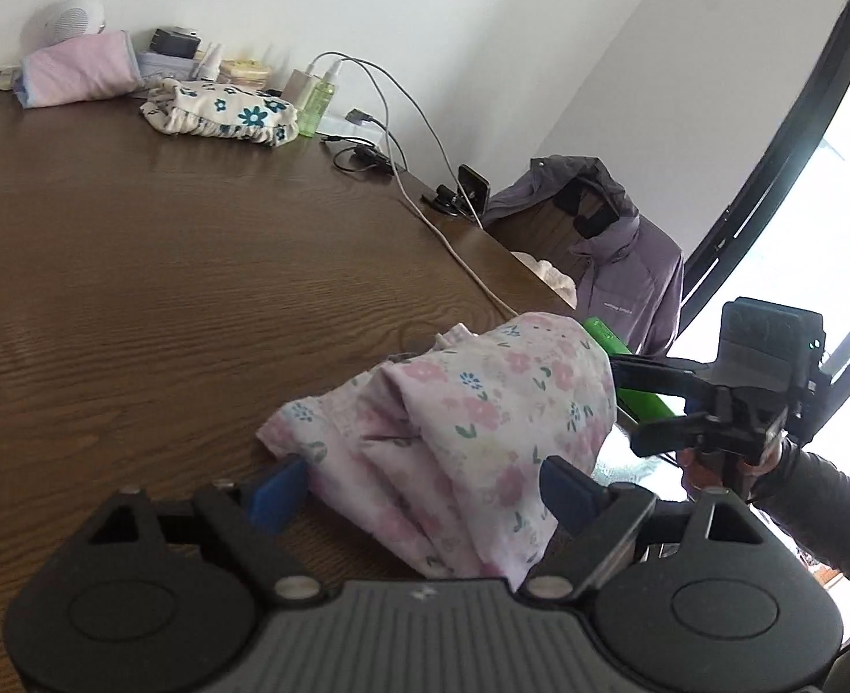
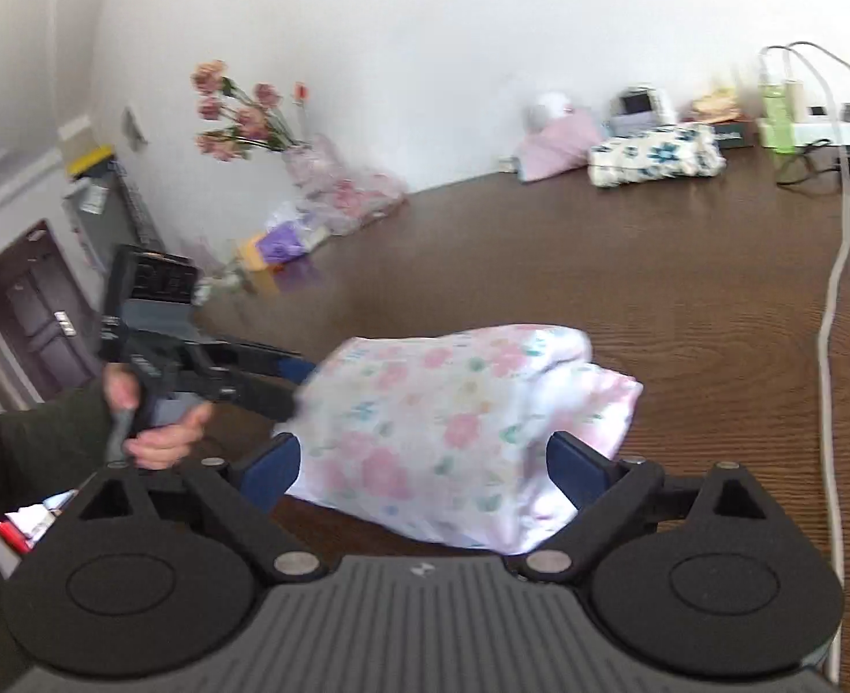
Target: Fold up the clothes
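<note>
Garment (image 1: 471, 427), a pink floral piece, lies bunched in a loose fold on the near right part of the table (image 1: 136, 265), close to its edge. The left gripper (image 1: 425, 488) frames it with jaws wide; cloth lies between the blue pads, but they do not press it. The right gripper (image 2: 425, 462) stands the same way on the opposite side, jaws wide, cloth between them and free. So the step in hand looks like a release after a fold, with the bundle still puffy and uneven. The next move probably calls for pressing it flat or taking an edge for one more fold, then moving it to the far side, where a pink bundle (image 1: 78, 72) and a blue-flowered one (image 1: 223, 112) already lie. A cable (image 2: 835, 289) runs down the table just right of the garment and could snag. As for containers, a green bottle (image 1: 318, 98) stands at the far wall, its contents unclear; a vase (image 2: 309, 164) on the far left holds pink flowers (image 2: 240, 110).
</note>
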A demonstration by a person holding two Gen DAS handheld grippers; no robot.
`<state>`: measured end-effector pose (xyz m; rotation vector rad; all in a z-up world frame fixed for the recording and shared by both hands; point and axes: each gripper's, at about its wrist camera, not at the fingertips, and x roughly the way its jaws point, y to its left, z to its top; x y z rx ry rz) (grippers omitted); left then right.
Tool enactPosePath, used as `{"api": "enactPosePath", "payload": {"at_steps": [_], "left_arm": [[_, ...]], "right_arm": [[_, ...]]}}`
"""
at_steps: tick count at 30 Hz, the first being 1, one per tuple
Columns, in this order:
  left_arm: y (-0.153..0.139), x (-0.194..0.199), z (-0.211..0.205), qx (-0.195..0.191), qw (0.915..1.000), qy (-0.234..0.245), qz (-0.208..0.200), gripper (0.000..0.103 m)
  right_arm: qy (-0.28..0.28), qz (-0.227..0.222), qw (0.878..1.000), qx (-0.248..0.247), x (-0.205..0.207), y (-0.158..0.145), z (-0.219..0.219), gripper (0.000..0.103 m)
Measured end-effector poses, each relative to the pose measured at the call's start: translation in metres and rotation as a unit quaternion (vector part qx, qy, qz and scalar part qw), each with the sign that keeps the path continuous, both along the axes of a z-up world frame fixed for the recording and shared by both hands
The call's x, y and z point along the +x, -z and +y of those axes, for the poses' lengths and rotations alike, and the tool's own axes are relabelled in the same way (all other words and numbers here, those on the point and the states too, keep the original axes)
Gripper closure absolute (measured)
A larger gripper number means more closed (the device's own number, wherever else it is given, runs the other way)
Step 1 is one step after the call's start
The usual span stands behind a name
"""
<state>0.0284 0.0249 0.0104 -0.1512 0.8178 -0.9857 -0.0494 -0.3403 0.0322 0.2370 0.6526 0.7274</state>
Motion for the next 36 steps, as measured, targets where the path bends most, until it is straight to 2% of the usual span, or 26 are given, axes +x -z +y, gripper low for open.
{"api": "enactPosePath", "payload": {"at_steps": [1,2,3,5,6,8,9,10,11,13,14,16,17,19,22,24,25,27,30,32,34,36], "left_arm": [[0.000,0.000,-0.005,0.003,1.0000,0.008,-0.003,0.016],[0.001,0.000,-0.010,0.006,0.9998,0.016,-0.006,0.016],[0.002,0.000,-0.016,0.010,0.9996,0.024,-0.008,0.016],[0.003,0.002,-0.022,0.012,0.9993,0.036,-0.009,0.016],[0.003,0.003,-0.024,0.011,0.9991,0.041,-0.009,0.016],[0.004,0.006,-0.027,0.006,0.9990,0.045,0.006,0.028],[0.006,0.009,-0.026,0.002,0.9989,0.042,0.022,0.045],[0.008,0.013,-0.023,-0.005,0.9985,0.035,0.043,0.055],[0.010,0.017,-0.020,-0.013,0.9976,0.030,0.061,0.057],[0.014,0.021,-0.012,-0.026,0.9960,0.025,0.082,0.062],[0.014,0.021,-0.010,-0.028,0.9958,0.021,0.085,0.062],[0.014,0.021,-0.008,-0.028,0.9957,0.012,0.088,0.060],[0.012,0.019,-0.009,-0.022,0.9961,0.008,0.085,0.060],[0.010,0.017,-0.010,-0.017,0.9965,0.004,0.082,0.060],[0.013,0.018,-0.008,-0.028,0.9955,0.002,0.091,0.060],[0.015,0.019,-0.007,-0.036,0.9949,0.002,0.094,0.060],[0.015,0.019,-0.007,-0.036,0.9951,0.003,0.092,0.060],[0.014,0.017,-0.010,-0.032,0.9959,0.003,0.085,0.060],[0.010,0.012,-0.013,-0.013,0.9979,-0.004,0.064,0.058],[0.005,0.007,-0.013,0.005,0.9989,-0.014,0.045,0.050],[-0.008,-0.002,-0.005,0.038,0.9981,-0.044,0.022,0.041],[-0.029,-0.015,0.011,0.035,0.9960,-0.079,-0.021,0.043]], "right_arm": [[0.000,0.005,1.000,0.006,0.006,0.002,-0.001,0.012],[-0.007,0.014,1.000,0.014,0.011,0.004,-0.001,0.021],[-0.017,0.032,0.999,0.017,0.021,0.007,0.005,0.043],[-0.023,0.075,0.996,0.032,0.037,0.015,0.011,0.060],[-0.021,0.094,0.994,0.046,0.043,0.018,0.012,0.065],[-0.017,0.159,0.982,0.096,0.055,0.026,0.009,0.077],[-0.014,0.202,0.970,0.134,0.062,0.032,0.007,0.081],[-0.010,0.234,0.959,0.161,0.066,0.038,0.005,0.082],[-0.006,0.248,0.955,0.165,0.066,0.040,0.005,0.082],[-0.001,0.256,0.955,0.150,0.064,0.038,0.010,0.082],[0.002,0.256,0.956,0.146,0.063,0.036,0.013,0.077],[0.016,0.223,0.969,0.105,0.056,0.024,0.019,0.066],[0.027,0.192,0.978,0.079,0.049,0.014,0.021,0.056],[0.051,0.119,0.991,0.026,0.035,-0.008,0.024,0.050],[0.091,-0.008,0.996,0.003,0.010,-0.035,0.021,0.051],[0.071,-0.050,0.996,-0.014,0.005,-0.040,0.033,0.063],[0.057,-0.067,0.996,-0.022,0.003,-0.042,0.040,0.066],[0.036,-0.059,0.997,-0.047,0.012,-0.031,0.063,0.074],[0.023,-0.022,0.995,-0.093,0.031,-0.010,0.093,0.081],[0.013,-0.014,0.993,-0.116,0.038,-0.001,0.106,0.082],[0.007,-0.020,0.991,-0.132,0.038,0.000,0.113,0.082],[0.004,-0.027,0.989,-0.147,0.035,0.000,0.117,0.082]]}}
